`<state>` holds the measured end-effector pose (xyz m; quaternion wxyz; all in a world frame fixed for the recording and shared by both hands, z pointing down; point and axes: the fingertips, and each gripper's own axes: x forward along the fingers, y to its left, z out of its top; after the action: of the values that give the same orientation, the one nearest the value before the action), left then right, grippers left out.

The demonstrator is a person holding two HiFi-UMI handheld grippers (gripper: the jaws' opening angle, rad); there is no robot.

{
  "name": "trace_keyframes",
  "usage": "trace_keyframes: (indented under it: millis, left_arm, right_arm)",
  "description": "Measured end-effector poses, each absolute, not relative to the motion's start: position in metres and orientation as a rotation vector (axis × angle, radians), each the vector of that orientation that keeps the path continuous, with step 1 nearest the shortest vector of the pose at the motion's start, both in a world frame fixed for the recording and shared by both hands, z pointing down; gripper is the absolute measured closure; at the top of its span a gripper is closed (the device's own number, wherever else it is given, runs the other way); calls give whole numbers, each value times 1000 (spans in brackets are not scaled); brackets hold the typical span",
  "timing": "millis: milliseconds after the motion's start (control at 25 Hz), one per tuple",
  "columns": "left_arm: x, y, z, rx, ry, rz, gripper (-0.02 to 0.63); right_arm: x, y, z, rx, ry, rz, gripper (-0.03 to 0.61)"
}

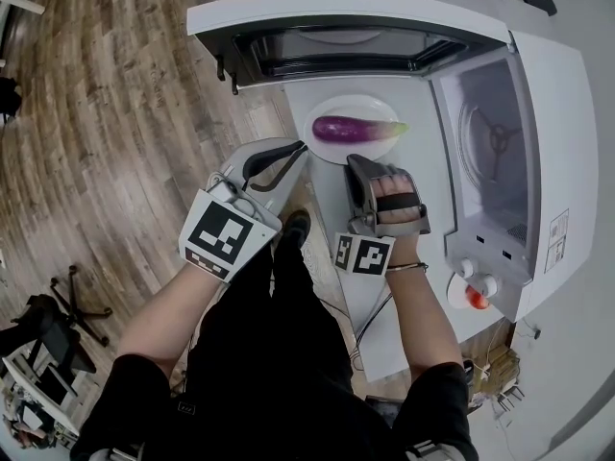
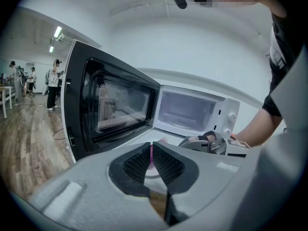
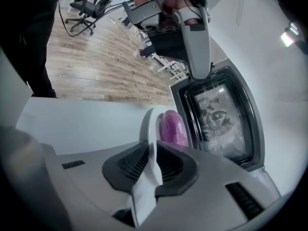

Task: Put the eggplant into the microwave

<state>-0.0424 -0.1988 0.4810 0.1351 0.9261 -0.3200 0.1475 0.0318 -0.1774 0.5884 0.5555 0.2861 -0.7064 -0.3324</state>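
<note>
A purple eggplant (image 1: 354, 129) with a green stem lies on a white plate (image 1: 327, 148) on the table, just in front of the microwave (image 1: 553, 113). The microwave's door (image 1: 336, 51) stands wide open and its cavity (image 1: 490, 147) holds only the turntable. My left gripper (image 1: 293, 152) is shut and empty, left of the plate. My right gripper (image 1: 354, 163) is shut and empty, at the plate's near edge. In the right gripper view the eggplant (image 3: 173, 126) and plate (image 3: 148, 124) lie just past the right gripper (image 3: 153, 146). The left gripper (image 2: 152, 146) faces the cavity (image 2: 187, 112).
The white table (image 1: 404, 334) runs along the microwave's front. A small red object (image 1: 476, 298) lies by the microwave's knobs. Wooden floor (image 1: 115, 113) spreads left, with office chairs (image 1: 67, 305). People (image 2: 53, 83) stand far off in the room.
</note>
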Motion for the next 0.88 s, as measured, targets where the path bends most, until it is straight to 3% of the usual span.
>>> trace_keyframes:
  millis: [880]
  left_arm:
    - [-52, -194, 493, 2724, -884, 490, 591]
  right_arm:
    - [33, -187, 576, 882, -1486, -911, 558]
